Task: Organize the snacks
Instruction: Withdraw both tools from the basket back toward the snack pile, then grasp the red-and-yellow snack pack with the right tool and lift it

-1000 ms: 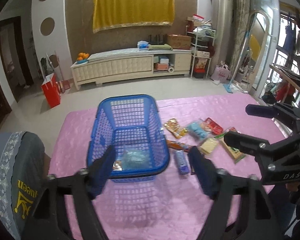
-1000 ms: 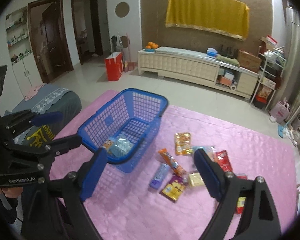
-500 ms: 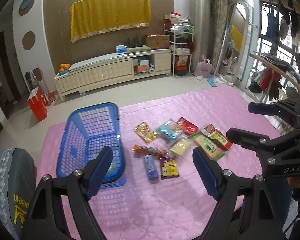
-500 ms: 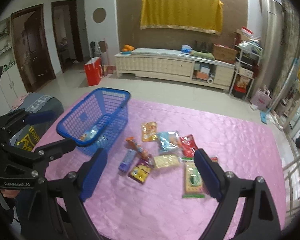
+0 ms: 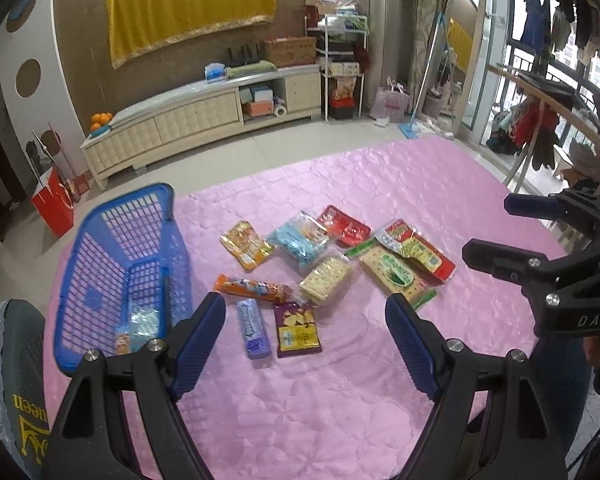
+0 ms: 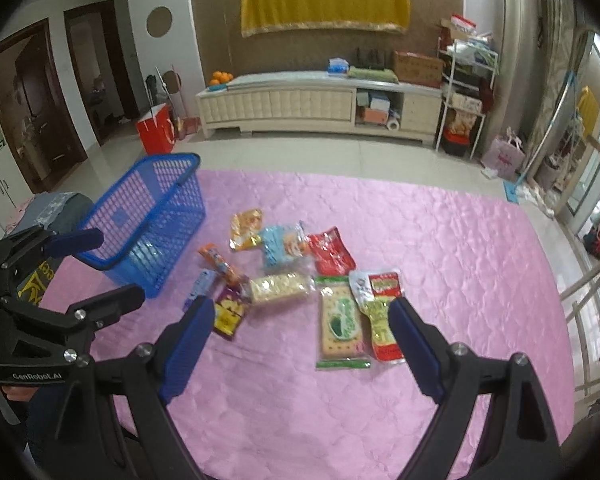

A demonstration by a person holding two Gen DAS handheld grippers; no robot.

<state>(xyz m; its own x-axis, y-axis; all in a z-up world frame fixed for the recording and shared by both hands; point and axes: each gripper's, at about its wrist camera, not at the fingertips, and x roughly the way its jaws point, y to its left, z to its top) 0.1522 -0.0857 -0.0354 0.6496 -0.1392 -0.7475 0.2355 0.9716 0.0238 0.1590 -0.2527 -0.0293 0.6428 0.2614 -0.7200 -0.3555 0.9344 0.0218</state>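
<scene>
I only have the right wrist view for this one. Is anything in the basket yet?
Observer: Yes. The left wrist view looks into the basket: packets lie at its near end.
Operator: What's the bluish thing left of the purple bag?
Observer: A lilac pack, lying flat and whole beside that bag.
Operator: Is the left gripper empty?
Observer: Yes, it is open and holds nothing.
</scene>
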